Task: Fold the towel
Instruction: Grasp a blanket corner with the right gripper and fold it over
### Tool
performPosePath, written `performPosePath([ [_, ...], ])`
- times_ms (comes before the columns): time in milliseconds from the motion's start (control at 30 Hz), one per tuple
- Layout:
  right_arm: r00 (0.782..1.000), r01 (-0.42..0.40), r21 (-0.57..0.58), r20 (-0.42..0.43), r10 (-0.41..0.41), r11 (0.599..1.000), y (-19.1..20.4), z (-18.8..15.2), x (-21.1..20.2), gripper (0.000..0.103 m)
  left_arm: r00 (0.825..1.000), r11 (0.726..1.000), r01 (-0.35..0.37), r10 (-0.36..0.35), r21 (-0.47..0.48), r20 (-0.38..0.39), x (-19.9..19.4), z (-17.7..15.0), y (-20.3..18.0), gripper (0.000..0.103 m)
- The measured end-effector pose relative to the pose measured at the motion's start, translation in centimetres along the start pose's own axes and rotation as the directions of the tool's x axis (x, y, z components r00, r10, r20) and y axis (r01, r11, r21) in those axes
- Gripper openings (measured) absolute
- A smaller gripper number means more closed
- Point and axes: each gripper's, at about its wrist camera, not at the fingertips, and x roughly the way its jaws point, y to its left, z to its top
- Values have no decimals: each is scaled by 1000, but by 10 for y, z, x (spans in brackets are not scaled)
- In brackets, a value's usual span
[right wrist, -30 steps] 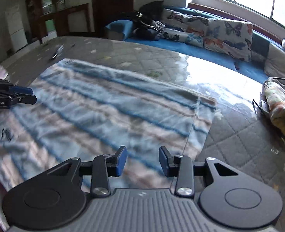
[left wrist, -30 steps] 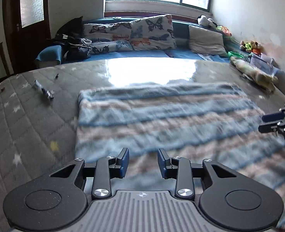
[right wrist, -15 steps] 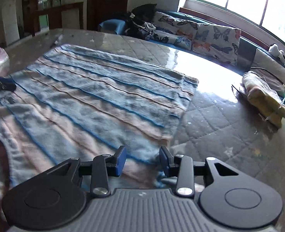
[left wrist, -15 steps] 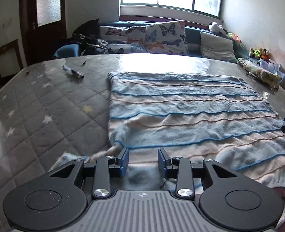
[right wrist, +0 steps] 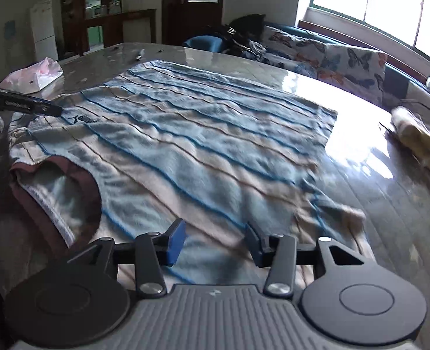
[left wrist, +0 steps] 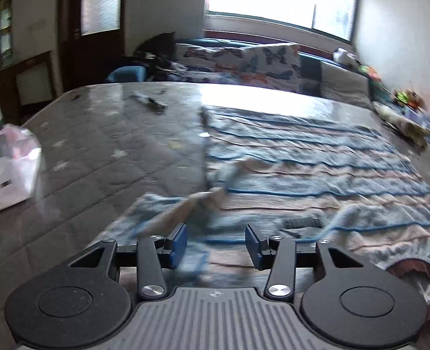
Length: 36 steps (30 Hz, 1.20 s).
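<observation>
Blue and beige stripes cover the towel (right wrist: 203,145), which lies spread on the grey quilted table (left wrist: 98,151). Its near edge is bunched and hangs over the table edge close to the person. In the left wrist view the left gripper (left wrist: 216,245) has its jaws released, with a wide gap between the blue pads (left wrist: 177,245), and nothing is between them. The rumpled near left corner of the towel lies just ahead of and under these jaws, with a twisted fold rising toward the middle of the view. This view is blurred, so I cannot tell if the pads touch the cloth.

In the right wrist view the right gripper (right wrist: 215,243) also has its jaws apart and grasps nothing. The towel's near edge passes under them, and the near right corner lies curled just ahead of the right finger. At the left edge of this view the dark tip of the left gripper reaches the towel's near left corner, beside a small dark logo (right wrist: 85,119) on the cloth.

A white and pink plastic bag (right wrist: 35,77) sits on the table well left of the towel; its content is not visible. A pen-like object (right wrist: 140,54) lies near the far edge. A folded yellowish cloth (right wrist: 419,141) lies at the right side
</observation>
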Motion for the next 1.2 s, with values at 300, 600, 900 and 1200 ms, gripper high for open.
performPosePath([
  [300, 999, 42, 44, 4, -43, 998, -14, -28, -21, 49, 993, 993, -118, 118, -19, 0, 5, -4, 29, 47],
  [600, 997, 82, 121, -16, -81, 989, -38, -40, -46, 49, 990, 990, -144, 144, -12, -3, 9, 0, 39, 52],
  [900, 995, 84, 175, 37, -92, 981, -64, -2, -7, 47, 990, 990, -140, 140, -11, 6, -6, 8, 32, 54],
  [1200, 994, 97, 262, 28, -108, 960, -86, -4, 9, 36, 998, 998, -52, 50, 38, 45, -23, 19, 2, 62],
])
